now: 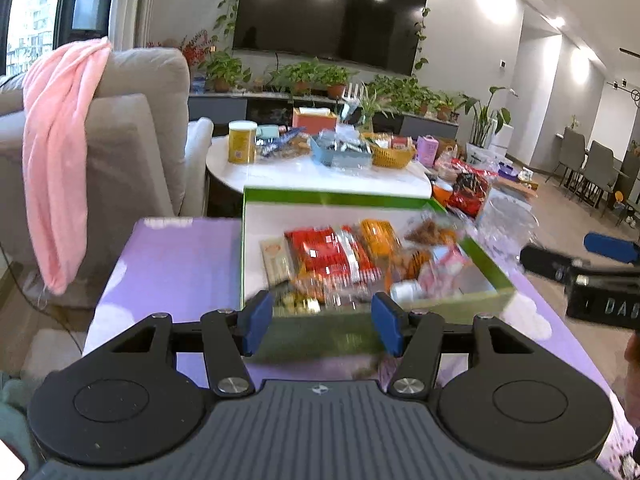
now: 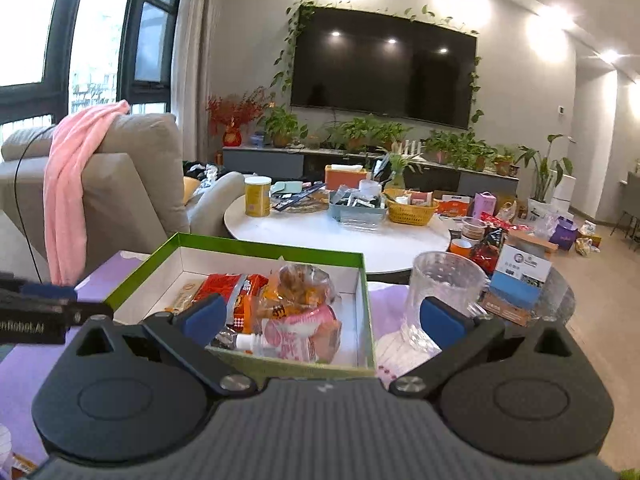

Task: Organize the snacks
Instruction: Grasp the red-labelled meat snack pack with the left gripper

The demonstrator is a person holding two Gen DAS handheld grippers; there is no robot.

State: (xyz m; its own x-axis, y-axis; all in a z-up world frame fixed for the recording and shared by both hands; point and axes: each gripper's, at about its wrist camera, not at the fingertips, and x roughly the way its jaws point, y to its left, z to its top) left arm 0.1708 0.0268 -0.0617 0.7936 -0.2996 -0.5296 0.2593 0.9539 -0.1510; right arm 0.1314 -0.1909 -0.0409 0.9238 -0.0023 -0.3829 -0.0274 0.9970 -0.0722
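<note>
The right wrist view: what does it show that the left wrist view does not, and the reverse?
Only the right wrist view shows the blue and white carton beside the clear glass mug, and the red flower arrangement by the window.

Only the left wrist view shows the dining chairs at the far right.

Both show the green box filled with snack packets, the yellow can on the white round table, the television and the pink cloth on the sofa.

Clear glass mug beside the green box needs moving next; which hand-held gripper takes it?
Probably right: the right hand-held gripper is open and empty, with the glass mug beside its right finger. The left hand-held gripper faces the green box.
</note>
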